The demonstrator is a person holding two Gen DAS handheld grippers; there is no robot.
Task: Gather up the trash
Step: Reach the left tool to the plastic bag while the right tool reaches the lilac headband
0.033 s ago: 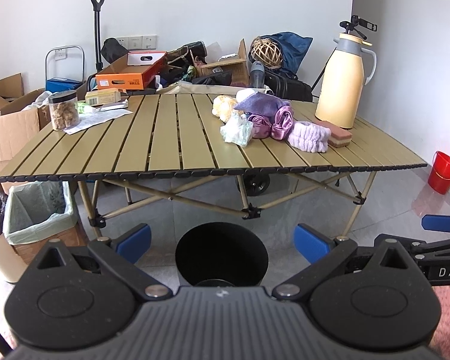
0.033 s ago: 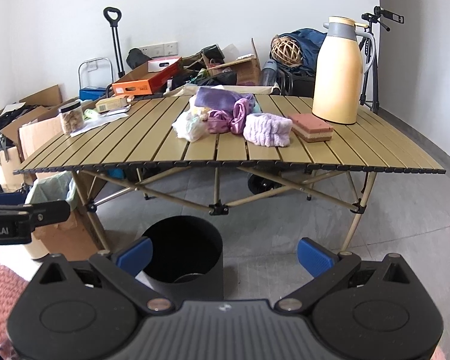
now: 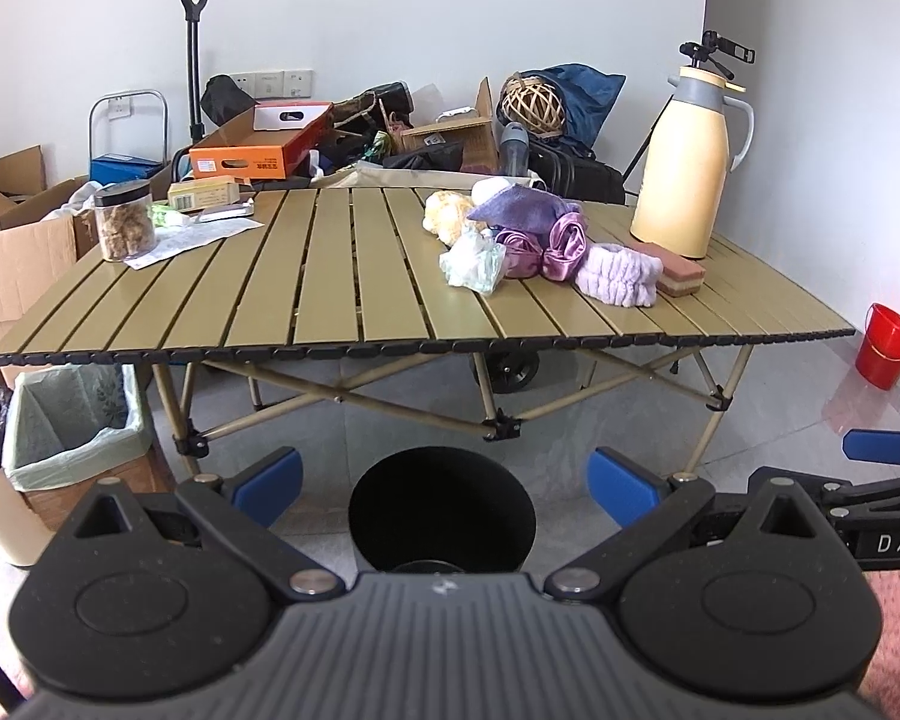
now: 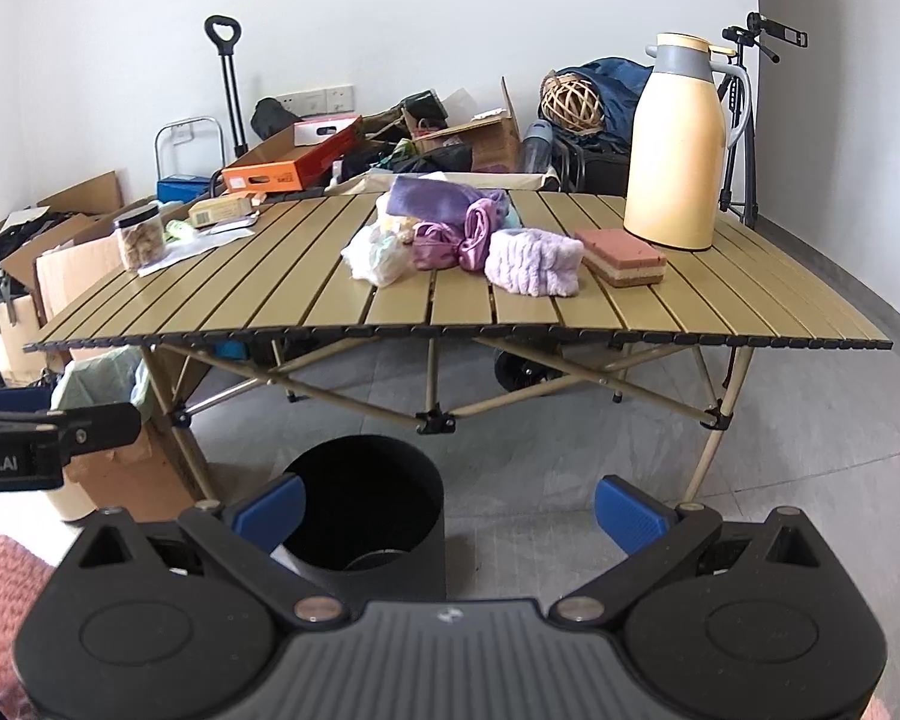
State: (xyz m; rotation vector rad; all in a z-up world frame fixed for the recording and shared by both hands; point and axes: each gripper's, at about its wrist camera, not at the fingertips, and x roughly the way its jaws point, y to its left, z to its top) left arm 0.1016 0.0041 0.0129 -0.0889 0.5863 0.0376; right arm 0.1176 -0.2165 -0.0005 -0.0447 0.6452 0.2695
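Observation:
A crumpled pale plastic bag (image 3: 473, 261) (image 4: 375, 255) lies mid-table on the slatted folding table (image 3: 330, 276), touching a heap of purple cloths (image 3: 534, 234). A black round bin (image 3: 441, 510) (image 4: 363, 510) stands on the floor in front of the table. My left gripper (image 3: 445, 480) hangs open just above that bin, with nothing between its fingers. My right gripper (image 4: 450, 511) is open and empty too, to the right of the bin. Both are well short of the table's front edge.
On the table stand a yellow thermos jug (image 3: 687, 162), a layered sponge (image 4: 621, 255), a lilac headband (image 4: 534, 270), and a jar (image 3: 123, 219) on paper at far left. A lined bin box (image 3: 72, 426) sits under the left corner, a red bucket (image 3: 888, 345) at right. Clutter fills the back wall.

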